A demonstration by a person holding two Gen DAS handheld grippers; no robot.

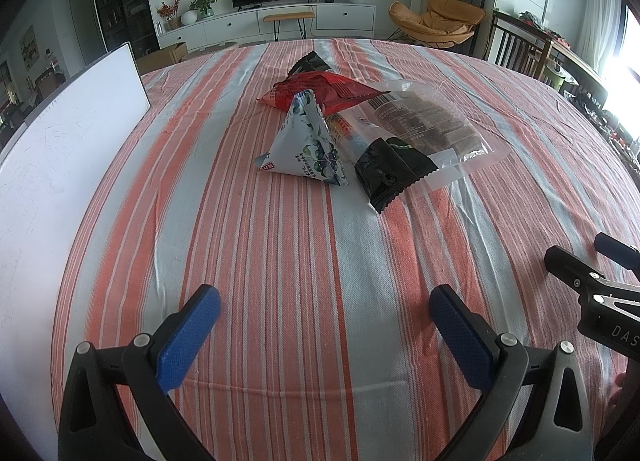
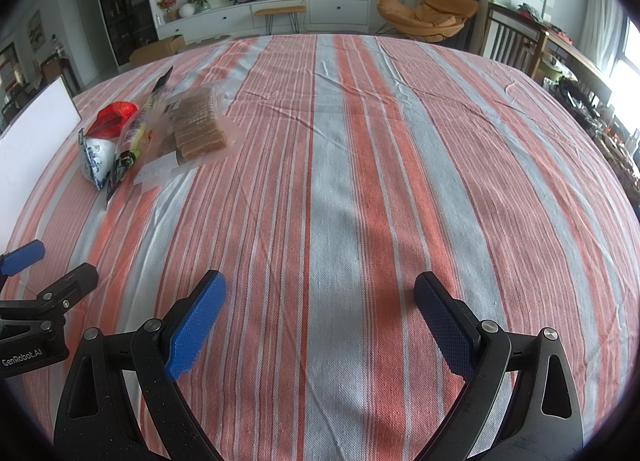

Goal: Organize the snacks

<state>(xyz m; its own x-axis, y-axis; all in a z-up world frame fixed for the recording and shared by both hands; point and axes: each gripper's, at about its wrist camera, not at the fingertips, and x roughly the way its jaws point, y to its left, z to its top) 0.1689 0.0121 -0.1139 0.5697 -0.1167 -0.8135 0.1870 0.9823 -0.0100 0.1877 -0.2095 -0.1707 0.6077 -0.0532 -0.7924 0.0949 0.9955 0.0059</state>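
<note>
Snacks (image 1: 352, 129) lying heaped far-centre, none sorted; left gripper (image 1: 324, 325) and right gripper (image 2: 320, 317) hovering near, jaws spread, holding nothing.

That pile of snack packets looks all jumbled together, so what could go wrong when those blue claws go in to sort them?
1. The packets overlap: the black packet lies on the clear biscuit bag, so lifting one may drag another.
2. The pyramid-shaped blueberry packet stands upright and could tip if nudged.
3. The striped tablecloth is wrinkled; the open left gripper or right gripper might snag it.
</note>
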